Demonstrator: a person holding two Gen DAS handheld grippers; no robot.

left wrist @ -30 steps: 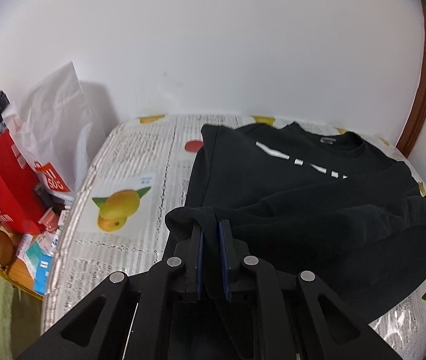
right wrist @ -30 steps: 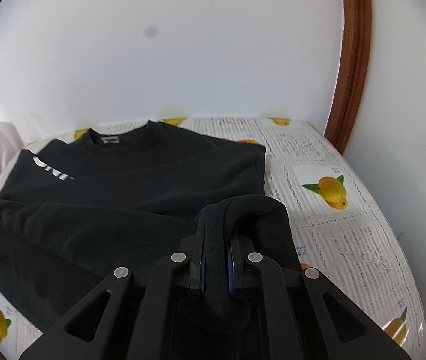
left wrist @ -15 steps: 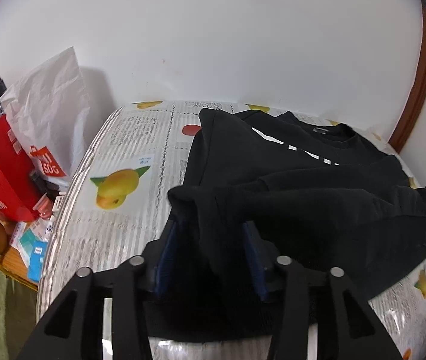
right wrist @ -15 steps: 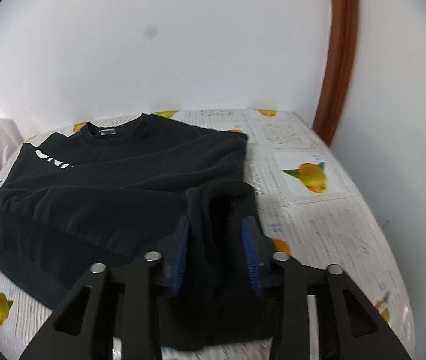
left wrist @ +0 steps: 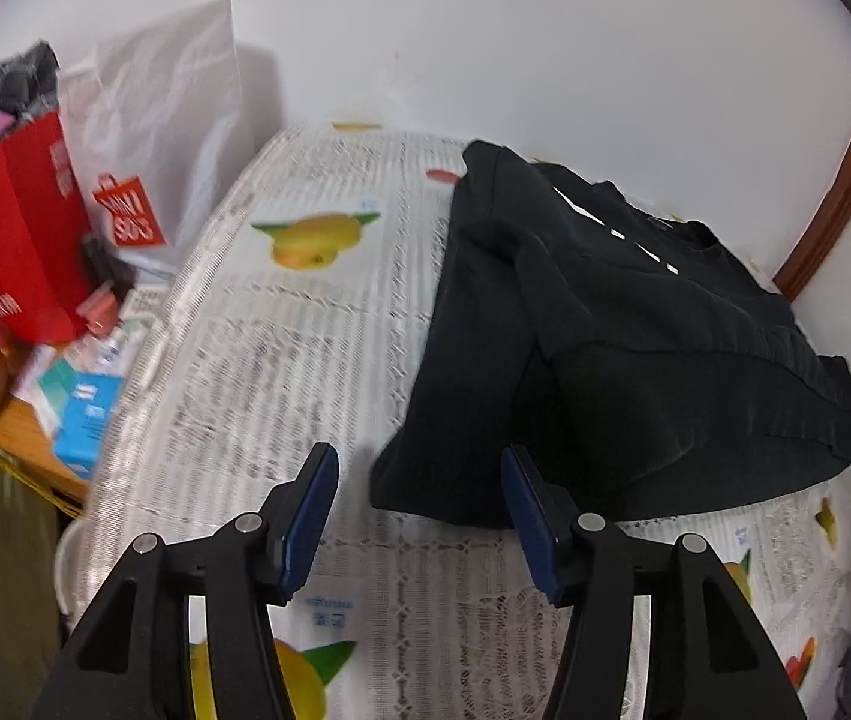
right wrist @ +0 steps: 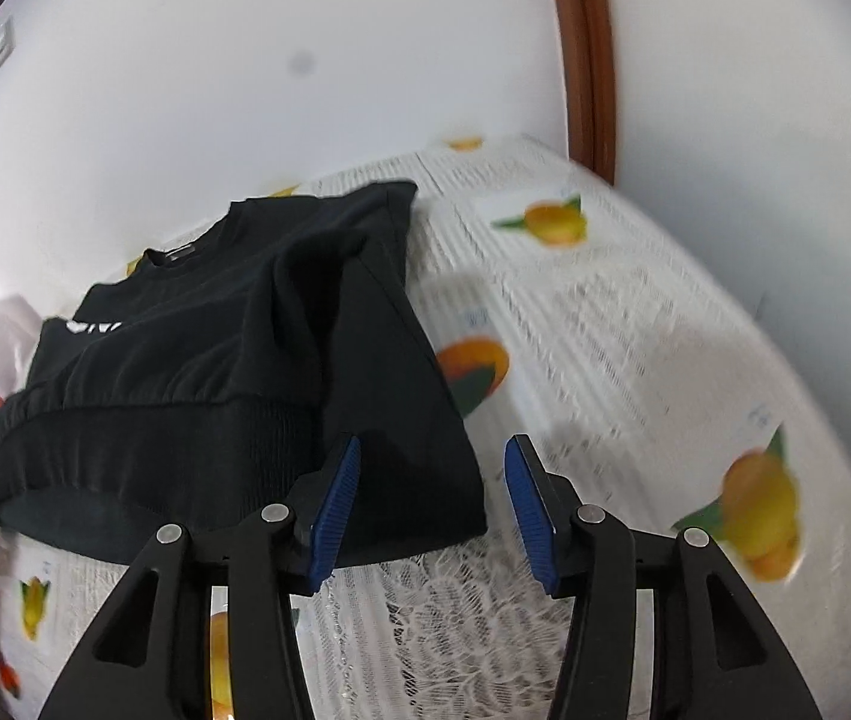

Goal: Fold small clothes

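Left wrist view: a black knit sweatshirt [left wrist: 635, 360] with a ribbed hem lies folded on the lace-covered, fruit-printed tablecloth [left wrist: 281, 360] below a white wall; a red paper bag [left wrist: 11, 240] stands far left. Both grippers' jaws are opening. The left gripper [left wrist: 419, 510] and right gripper [right wrist: 431, 498] each frame a near corner of the sweatshirt, blue ridged pads clear of the cloth.

Matt black knit sweatshirt [left wrist: 635, 360] lies on a glossy, lace-patterned tablecloth [left wrist: 281, 348]; ribbed blue tool pads [right wrist: 335, 504].
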